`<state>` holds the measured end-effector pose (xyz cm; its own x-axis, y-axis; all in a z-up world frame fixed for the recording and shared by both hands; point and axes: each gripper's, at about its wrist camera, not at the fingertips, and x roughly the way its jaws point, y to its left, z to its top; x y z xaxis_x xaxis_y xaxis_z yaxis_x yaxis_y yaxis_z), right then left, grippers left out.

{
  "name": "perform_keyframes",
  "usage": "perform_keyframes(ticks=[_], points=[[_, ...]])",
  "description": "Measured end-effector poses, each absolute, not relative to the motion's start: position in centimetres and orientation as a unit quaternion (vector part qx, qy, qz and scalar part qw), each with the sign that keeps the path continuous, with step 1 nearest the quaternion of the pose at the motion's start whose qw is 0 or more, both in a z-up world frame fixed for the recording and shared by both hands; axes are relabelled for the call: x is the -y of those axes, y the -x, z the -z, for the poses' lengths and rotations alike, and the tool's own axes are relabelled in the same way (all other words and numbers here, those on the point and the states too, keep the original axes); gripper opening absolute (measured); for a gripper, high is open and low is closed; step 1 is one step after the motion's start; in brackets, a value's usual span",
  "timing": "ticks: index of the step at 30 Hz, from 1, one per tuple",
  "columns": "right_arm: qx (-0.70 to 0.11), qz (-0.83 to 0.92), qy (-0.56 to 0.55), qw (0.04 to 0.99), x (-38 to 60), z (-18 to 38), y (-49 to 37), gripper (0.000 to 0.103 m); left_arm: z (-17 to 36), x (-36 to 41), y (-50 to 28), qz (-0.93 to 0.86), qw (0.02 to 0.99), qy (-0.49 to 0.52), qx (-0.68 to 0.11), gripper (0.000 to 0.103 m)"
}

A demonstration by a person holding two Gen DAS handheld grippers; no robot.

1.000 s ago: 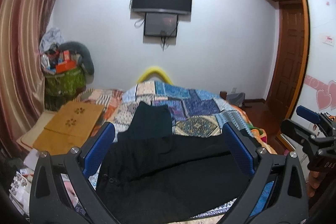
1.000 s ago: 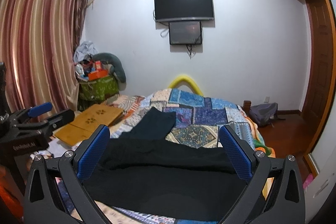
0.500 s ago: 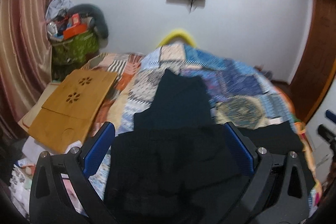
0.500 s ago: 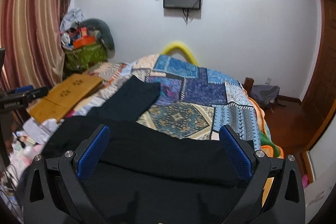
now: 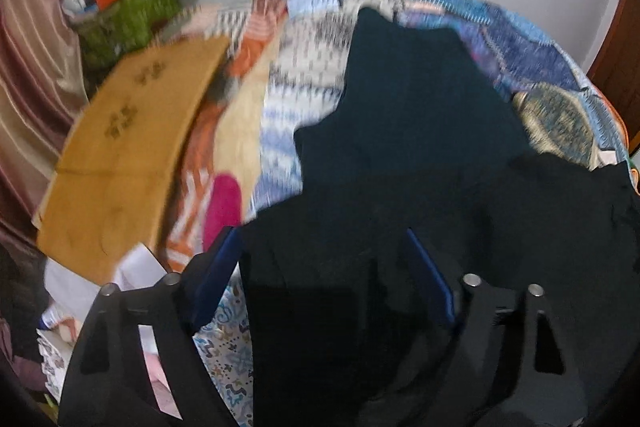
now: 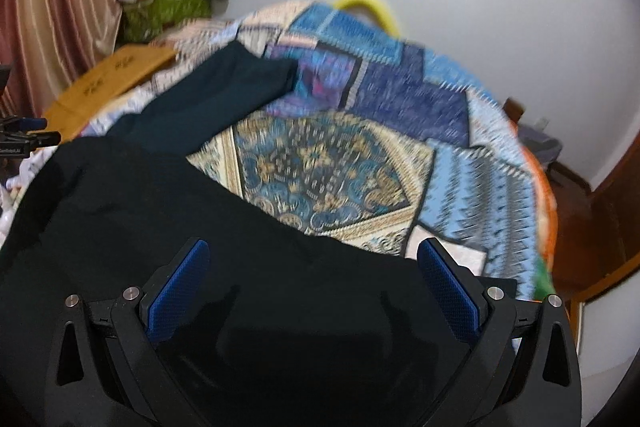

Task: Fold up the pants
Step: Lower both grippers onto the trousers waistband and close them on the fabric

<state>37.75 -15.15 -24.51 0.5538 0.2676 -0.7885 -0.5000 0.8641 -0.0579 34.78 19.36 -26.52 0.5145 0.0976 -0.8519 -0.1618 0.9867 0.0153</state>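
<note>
Black pants [image 5: 500, 219] lie spread across the near end of a patchwork-quilted bed [image 5: 532, 59]; they also fill the lower half of the right wrist view [image 6: 192, 227]. A darker folded garment [image 5: 412, 79] lies beyond them, also in the right wrist view [image 6: 208, 95]. My left gripper [image 5: 324, 259] is open, low over the pants' left part, blue pads either side of the cloth. My right gripper [image 6: 308, 267] is open, just above the pants near their far edge. Neither holds anything.
A wooden lap table [image 5: 124, 131] lies left of the bed, with papers [image 5: 132, 267] beside it. A green basket [image 6: 164, 7] of clutter stands by striped curtains [image 6: 60, 7]. A yellow hoop [image 6: 368, 3] peeks behind the bed. A wooden door [image 6: 608, 211] is at right.
Both grippers have tilted down and dropped close to the pants. The wall and TV have slid out of the top of both views. Both stay open.
</note>
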Motion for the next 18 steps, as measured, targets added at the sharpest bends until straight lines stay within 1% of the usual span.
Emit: perform_keyframes(ticks=[1, 2, 3, 5, 6, 7, 8, 10, 11, 13, 14, 15, 16, 17, 18], points=[[-0.431, -0.227, 0.140, 0.862, 15.0, 25.2, -38.3, 0.102, 27.3, -19.8, -35.1, -0.077, 0.865, 0.037, -0.494, 0.081], [-0.442, -0.232, 0.140, 0.855, 14.8, 25.8, -38.9, 0.102, 27.8, -20.2, -35.3, -0.082, 0.862, 0.040, -0.499, 0.078], [-0.458, -0.239, 0.139, 0.845, 14.4, 26.6, -39.7, 0.102, 28.3, -20.5, -35.5, -0.086, 0.858, 0.043, -0.505, 0.073], [-0.478, -0.249, 0.142, 0.830, 13.8, 27.6, -40.5, 0.100, 29.2, -21.1, -36.2, -0.077, 0.852, 0.053, -0.515, 0.068], [-0.481, -0.253, 0.145, 0.827, 13.6, 27.9, -40.8, 0.095, 29.5, -21.3, -36.5, -0.073, 0.850, 0.057, -0.519, 0.067], [-0.487, -0.259, 0.147, 0.821, 13.2, 28.4, -41.1, 0.092, 29.8, -21.4, -36.9, -0.071, 0.847, 0.060, -0.524, 0.065], [-0.491, -0.261, 0.148, 0.818, 13.0, 28.6, -41.3, 0.091, 30.1, -21.5, -37.2, -0.070, 0.844, 0.060, -0.528, 0.062], [-0.495, -0.270, 0.140, 0.814, 12.9, 29.1, -41.5, 0.087, 30.6, -21.6, -37.9, -0.065, 0.839, 0.064, -0.537, 0.059], [-0.497, -0.275, 0.133, 0.812, 12.9, 29.3, -41.6, 0.085, 30.8, -21.7, -38.2, -0.067, 0.836, 0.064, -0.540, 0.056], [-0.504, -0.286, 0.115, 0.807, 13.1, 29.5, -41.9, 0.079, 31.2, -21.7, -38.6, -0.075, 0.833, 0.059, -0.545, 0.047], [-0.506, -0.287, 0.108, 0.806, 13.1, 29.6, -42.0, 0.077, 31.4, -21.6, -38.8, -0.083, 0.831, 0.051, -0.547, 0.042], [-0.507, -0.290, 0.103, 0.805, 13.1, 29.7, -41.9, 0.073, 31.6, -21.5, -38.9, -0.087, 0.831, 0.045, -0.548, 0.038], [-0.507, -0.294, 0.099, 0.804, 13.0, 29.7, -41.9, 0.066, 31.7, -21.4, -38.9, -0.090, 0.830, 0.039, -0.549, 0.036], [-0.507, -0.297, 0.096, 0.803, 13.0, 29.8, -41.7, 0.062, 31.8, -21.2, -38.9, -0.095, 0.830, 0.033, -0.549, 0.029], [-0.505, -0.300, 0.096, 0.804, 12.7, 29.7, -41.4, 0.053, 31.9, -21.1, -38.8, -0.105, 0.829, 0.027, -0.548, 0.023]])
